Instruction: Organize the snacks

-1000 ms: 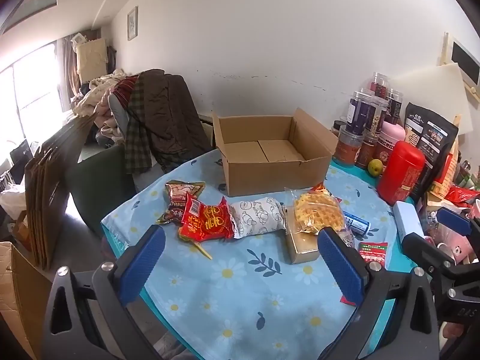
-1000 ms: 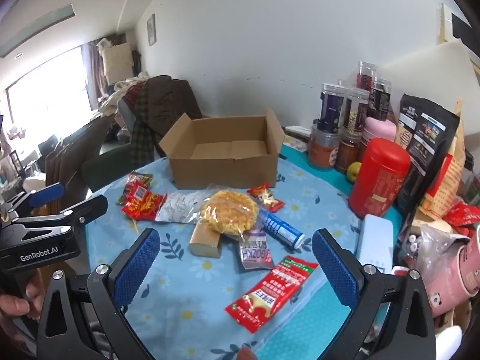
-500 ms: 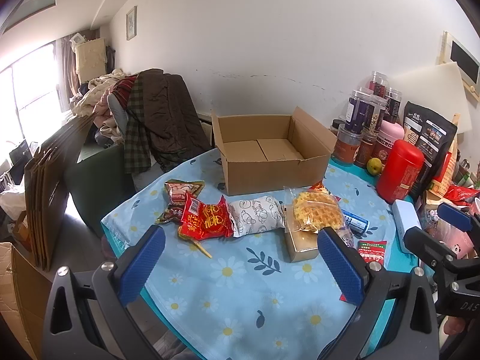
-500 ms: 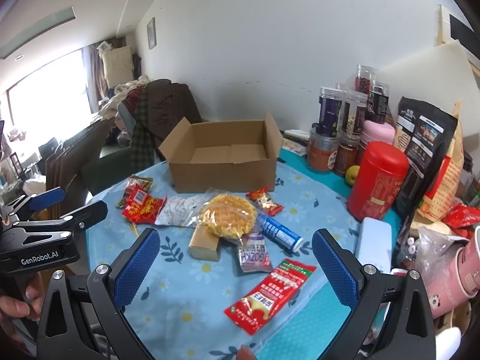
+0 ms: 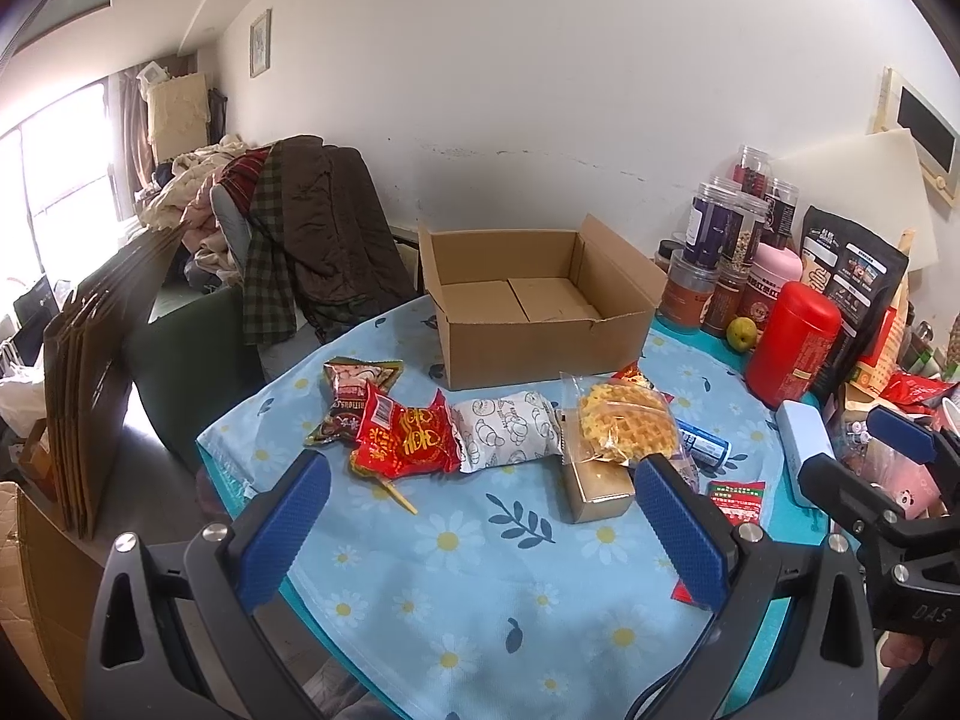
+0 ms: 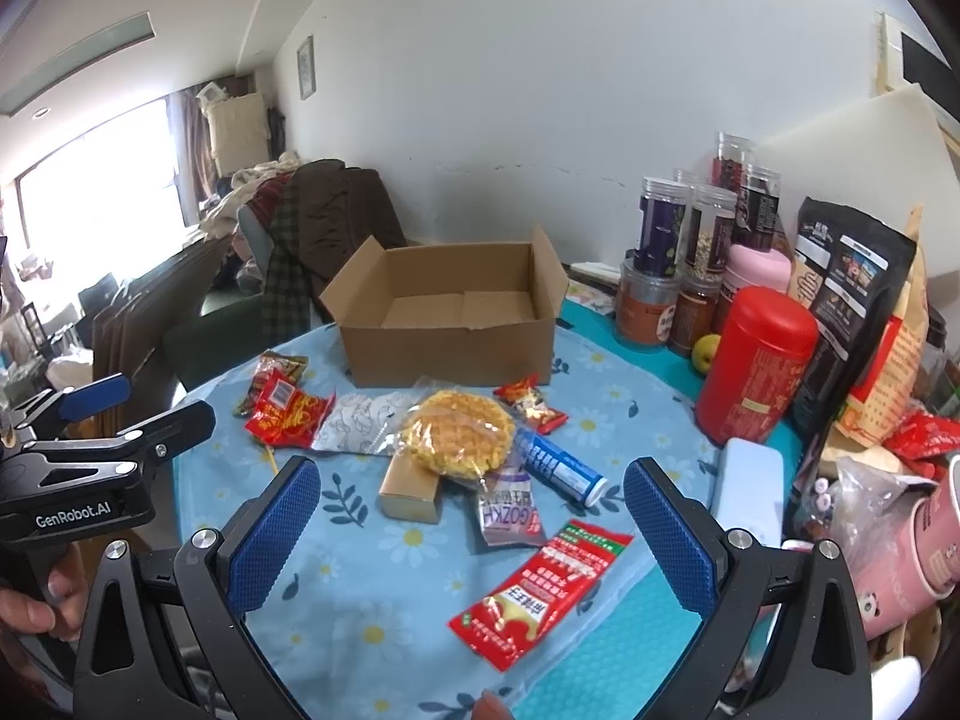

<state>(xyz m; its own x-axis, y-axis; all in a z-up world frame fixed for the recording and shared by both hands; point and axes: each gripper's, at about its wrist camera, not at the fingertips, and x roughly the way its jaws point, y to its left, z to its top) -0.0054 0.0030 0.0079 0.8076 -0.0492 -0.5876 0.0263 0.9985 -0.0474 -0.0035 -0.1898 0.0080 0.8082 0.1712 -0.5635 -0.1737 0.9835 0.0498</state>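
Note:
An open cardboard box (image 5: pixel 528 306) (image 6: pixel 450 324) stands empty at the back of the blue flowered table. In front of it lie several snacks: a red packet (image 5: pixel 408 441) (image 6: pixel 288 414), a white bread bag (image 5: pixel 507 432), a bagged waffle (image 5: pixel 627 426) (image 6: pixel 456 432) on a gold box (image 5: pixel 597 483), a blue tube (image 6: pixel 558 468), a purple sachet (image 6: pixel 507 516) and a long red pouch (image 6: pixel 540 591). My left gripper (image 5: pixel 480 531) is open above the table's near edge, nothing between its fingers. My right gripper (image 6: pixel 471 543) is open too, hovering near the purple sachet and red pouch.
Jars (image 5: pixel 720 240), a red canister (image 5: pixel 792 342) (image 6: pixel 756 366), a black bag (image 6: pixel 852 294), a white case (image 6: pixel 747 486) and pink cups (image 6: pixel 924 546) crowd the right side. A chair heaped with clothes (image 5: pixel 300 234) stands behind on the left. A hand (image 6: pixel 30 600) holds the left gripper's handle.
Both cameras have drawn back and up a little, so the snacks and box sit slightly farther away. Neither gripper has closed and nothing on the table has moved.

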